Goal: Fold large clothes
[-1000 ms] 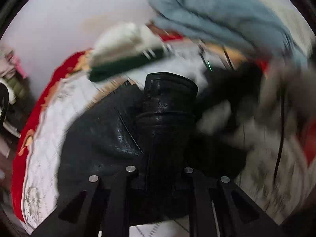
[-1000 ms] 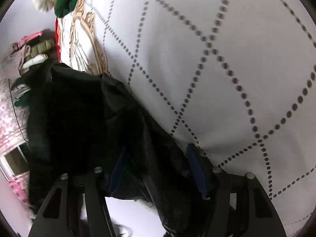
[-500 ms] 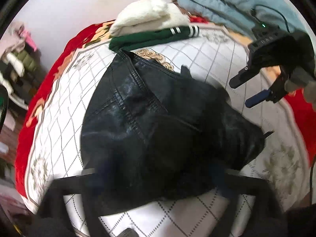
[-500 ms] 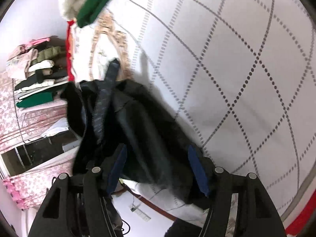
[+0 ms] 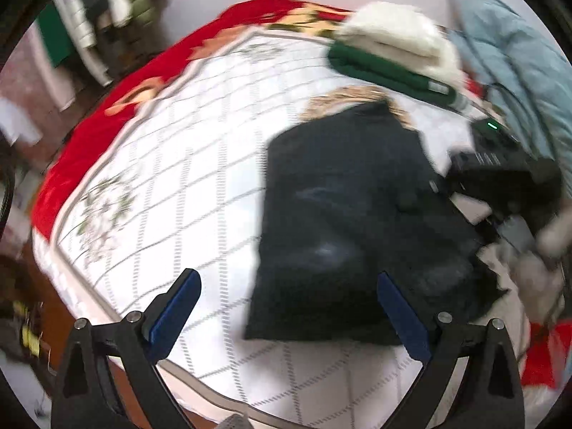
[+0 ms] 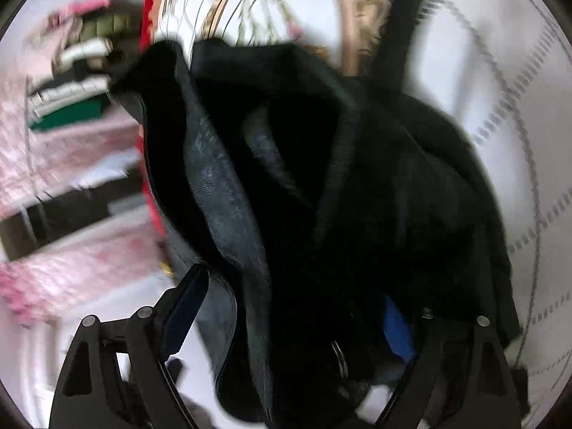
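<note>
Now left gripper (image 5: pixel 287 302) jaws wide apart, empty, over white quilted bedspread (image 5: pixel 186 193); black leather jacket (image 5: pixel 350 214) lies folded at 1 o'clock of it. Right gripper (image 6: pixel 296 307) jaws have just been opening, jacket folds bunched loosely between them

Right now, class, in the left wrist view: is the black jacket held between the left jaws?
No: the left gripper stands wide open above the bed, and the black jacket lies flat on the quilt.

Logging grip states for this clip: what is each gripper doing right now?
Left gripper: open, holding nothing.
Right gripper: has just been opening; black jacket lies between its fingers, grip cannot be told.
</note>
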